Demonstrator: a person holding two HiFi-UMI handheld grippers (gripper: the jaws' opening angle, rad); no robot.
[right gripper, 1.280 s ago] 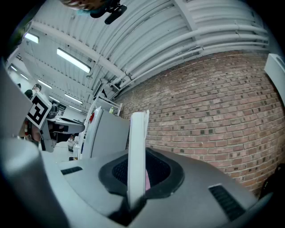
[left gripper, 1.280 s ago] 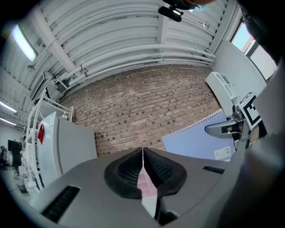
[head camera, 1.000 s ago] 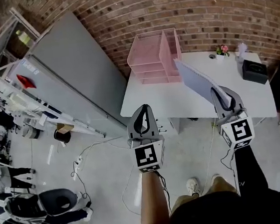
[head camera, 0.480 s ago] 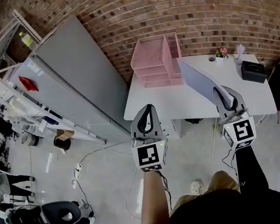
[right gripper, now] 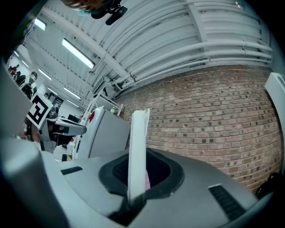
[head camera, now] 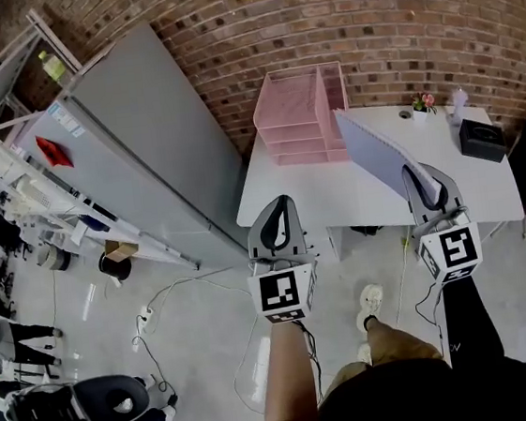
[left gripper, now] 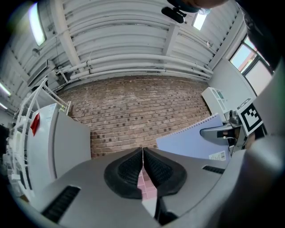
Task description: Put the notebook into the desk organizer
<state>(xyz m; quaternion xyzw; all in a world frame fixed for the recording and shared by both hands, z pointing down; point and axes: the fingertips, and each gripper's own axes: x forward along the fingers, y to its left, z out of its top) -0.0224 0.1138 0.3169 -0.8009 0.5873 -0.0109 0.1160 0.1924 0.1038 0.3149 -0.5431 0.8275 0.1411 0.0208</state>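
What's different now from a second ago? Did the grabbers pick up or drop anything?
The person took a step: one shoe has swung forward below the grippers. Nothing was grabbed or dropped. The right gripper stays shut on the notebook, the left gripper stays shut and empty, and the pink desk organizer still sits on the table.

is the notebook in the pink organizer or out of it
Out. The right gripper holds the notebook on edge, apart from the pink organizer standing on the table.
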